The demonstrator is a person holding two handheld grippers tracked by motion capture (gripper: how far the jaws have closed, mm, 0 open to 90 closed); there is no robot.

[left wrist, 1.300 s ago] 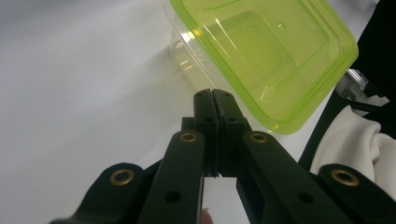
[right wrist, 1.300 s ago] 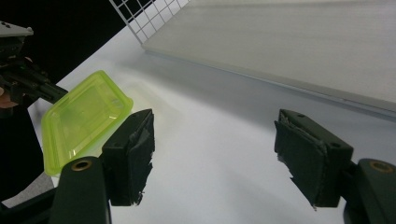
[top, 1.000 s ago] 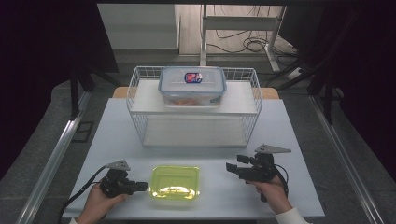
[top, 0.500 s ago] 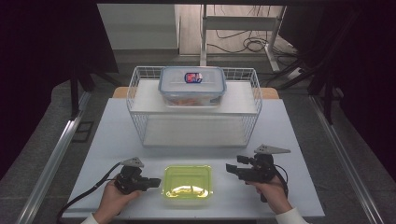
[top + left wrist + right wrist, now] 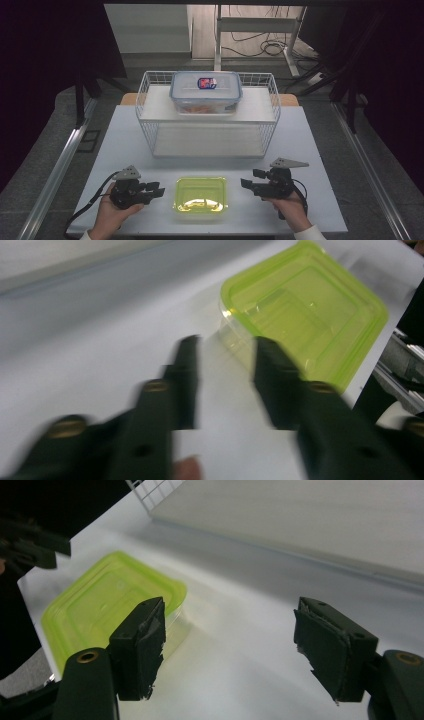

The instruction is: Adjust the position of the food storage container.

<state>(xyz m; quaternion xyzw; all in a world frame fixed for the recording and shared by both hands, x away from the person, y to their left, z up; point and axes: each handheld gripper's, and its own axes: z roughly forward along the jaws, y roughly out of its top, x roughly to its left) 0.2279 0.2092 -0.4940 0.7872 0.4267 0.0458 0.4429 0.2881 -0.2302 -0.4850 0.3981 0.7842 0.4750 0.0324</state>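
A lime-green lidded container (image 5: pixel 200 194) lies flat at the front middle of the white table (image 5: pixel 125 145). My left gripper (image 5: pixel 156 190) is just left of it, apart from it, pointing right. Its jaws have just been opening and stand apart with bare table between them (image 5: pixel 225 370); the green container (image 5: pixel 310 310) lies just beyond the tips. My right gripper (image 5: pixel 248 181) is on the container's right side, pointing left, open. In the right gripper view (image 5: pixel 230 630) nothing is between its jaws, and the green container (image 5: pixel 110 610) sits to their left.
A white wire basket (image 5: pixel 150 100) stands across the back of the table, with a clear blue-rimmed lidded box (image 5: pixel 206 92) resting at its far upper level. Bare table lies between the basket and the green container. Dark floor and cables lie beyond.
The left gripper pushed the green container a little to the right, then drew back left and opened its jaws. The right gripper has stayed where it was.
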